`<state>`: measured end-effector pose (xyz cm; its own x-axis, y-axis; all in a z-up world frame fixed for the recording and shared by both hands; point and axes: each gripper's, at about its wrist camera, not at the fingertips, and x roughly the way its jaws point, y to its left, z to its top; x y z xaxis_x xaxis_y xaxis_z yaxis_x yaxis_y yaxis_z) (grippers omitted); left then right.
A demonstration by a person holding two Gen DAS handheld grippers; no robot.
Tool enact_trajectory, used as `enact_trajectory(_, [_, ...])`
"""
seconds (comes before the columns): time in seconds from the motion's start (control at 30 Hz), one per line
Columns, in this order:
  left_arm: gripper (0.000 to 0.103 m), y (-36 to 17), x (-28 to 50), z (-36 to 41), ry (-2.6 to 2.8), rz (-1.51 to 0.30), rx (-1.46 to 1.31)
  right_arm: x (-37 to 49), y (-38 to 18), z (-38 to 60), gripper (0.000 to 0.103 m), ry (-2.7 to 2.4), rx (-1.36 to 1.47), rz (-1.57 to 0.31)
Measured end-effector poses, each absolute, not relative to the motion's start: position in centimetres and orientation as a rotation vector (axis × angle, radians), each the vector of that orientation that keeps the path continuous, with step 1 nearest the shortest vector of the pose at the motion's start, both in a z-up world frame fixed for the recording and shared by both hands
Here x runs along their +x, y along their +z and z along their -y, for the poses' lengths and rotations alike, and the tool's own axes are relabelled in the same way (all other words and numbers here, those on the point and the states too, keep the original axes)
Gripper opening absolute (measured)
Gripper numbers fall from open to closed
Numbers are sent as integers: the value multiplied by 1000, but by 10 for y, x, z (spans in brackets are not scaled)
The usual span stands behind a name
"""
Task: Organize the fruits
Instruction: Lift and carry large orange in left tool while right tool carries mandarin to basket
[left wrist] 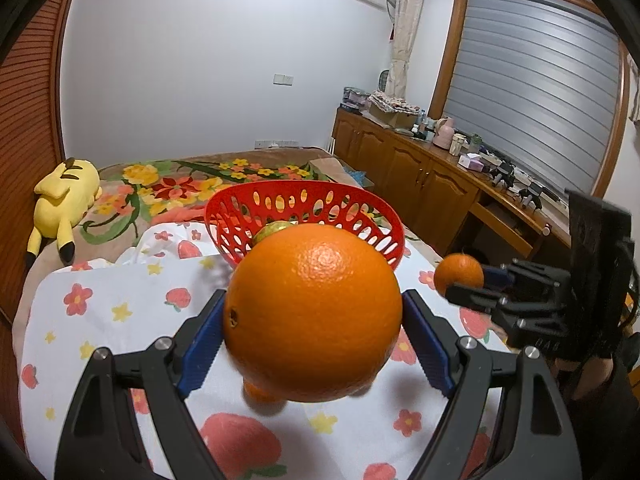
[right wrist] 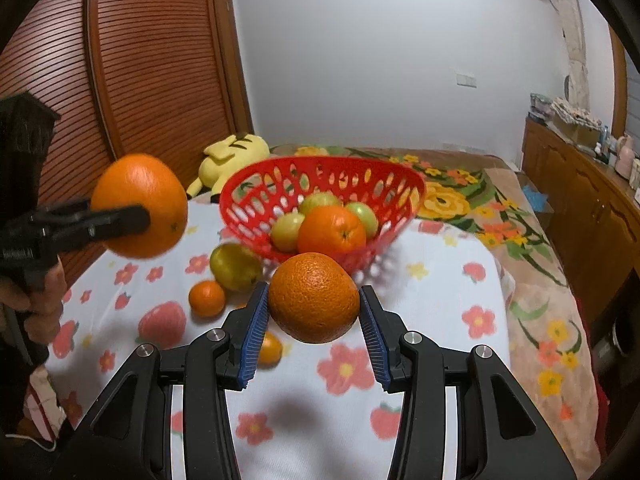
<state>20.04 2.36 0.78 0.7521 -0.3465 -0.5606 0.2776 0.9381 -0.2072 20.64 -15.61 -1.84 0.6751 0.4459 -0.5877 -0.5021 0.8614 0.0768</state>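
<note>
In the left wrist view my left gripper (left wrist: 314,300) is shut on a large orange (left wrist: 312,312), held above the flowered cloth (left wrist: 120,300). Behind it stands the red perforated basket (left wrist: 304,182). My right gripper (right wrist: 314,288) is shut on a smaller, rough-skinned orange (right wrist: 314,298) just in front of the basket (right wrist: 244,216). That basket holds another orange (right wrist: 331,228) and three green fruits (right wrist: 286,232). On the cloth to its left lie a yellow-green fruit (right wrist: 234,266), a small tangerine (right wrist: 207,298) and a second small orange fruit (right wrist: 270,346), partly hidden by my finger.
A yellow plush toy (left wrist: 66,196) lies at the far left of the bed beside a slatted wooden wardrobe (right wrist: 140,60). A wooden cabinet (left wrist: 420,176) with clutter on top runs along the right side. A person's hand (right wrist: 40,300) holds the left gripper.
</note>
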Motion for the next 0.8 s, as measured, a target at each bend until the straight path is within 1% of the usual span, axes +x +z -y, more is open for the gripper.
enact_trajectory(0.33, [84,0,247,-18,-332,-670,-97,252,-3,150,45,546,-108,-615])
enact_trajectory(0.8, [84,-14,298,3,-313,-717,-14,302,-15,144,45,573,-129,-658])
